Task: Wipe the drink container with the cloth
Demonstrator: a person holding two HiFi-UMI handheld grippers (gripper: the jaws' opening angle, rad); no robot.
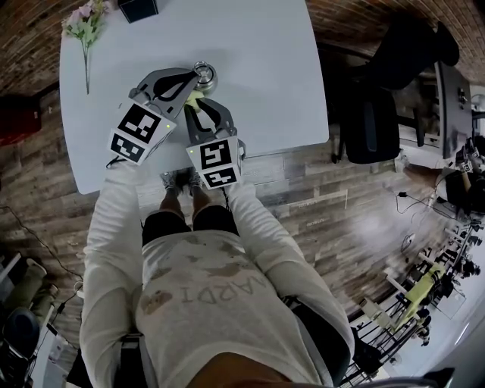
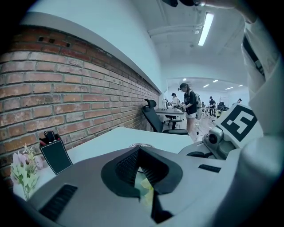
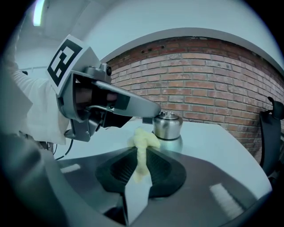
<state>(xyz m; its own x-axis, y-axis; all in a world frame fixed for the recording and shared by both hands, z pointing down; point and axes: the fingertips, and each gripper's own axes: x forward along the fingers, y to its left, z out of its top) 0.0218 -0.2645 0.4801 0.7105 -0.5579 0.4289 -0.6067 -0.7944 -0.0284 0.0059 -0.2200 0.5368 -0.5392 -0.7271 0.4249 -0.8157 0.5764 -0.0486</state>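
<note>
1. The table [image 1: 265, 68] is white and smooth with rounded corners. It stands on a wood-plank floor, with a brick wall along its far edge. Bare surface runs from the middle to the right edge.
2. A black office chair [image 1: 371, 114] stands off the table's right edge, well apart from the work.
3. The left gripper [image 1: 194, 79] is grey plastic with ribbed dark pads. Its fingers are pressed together at the tips, which lie against the neck of the container. It crosses in front of the container on the left side.
4. The right gripper [image 3: 141, 153] sits just beside the left one, nearer the table's near edge, its fingers pinching the cloth.
5. The drink container [image 3: 167, 126] is rounded brushed metal with a knobbed lid. It stands upright, in from the near edge.
6. A dark square holder [image 2: 55, 155] with pens stands toward the far left corner.
7. Pale flowers [image 1: 86, 23] lie by the left edge, near the holder.
8. The cloth [image 3: 142, 139] is yellow, soft and crumpled, and its bunched end touches the container's lower side.
</note>
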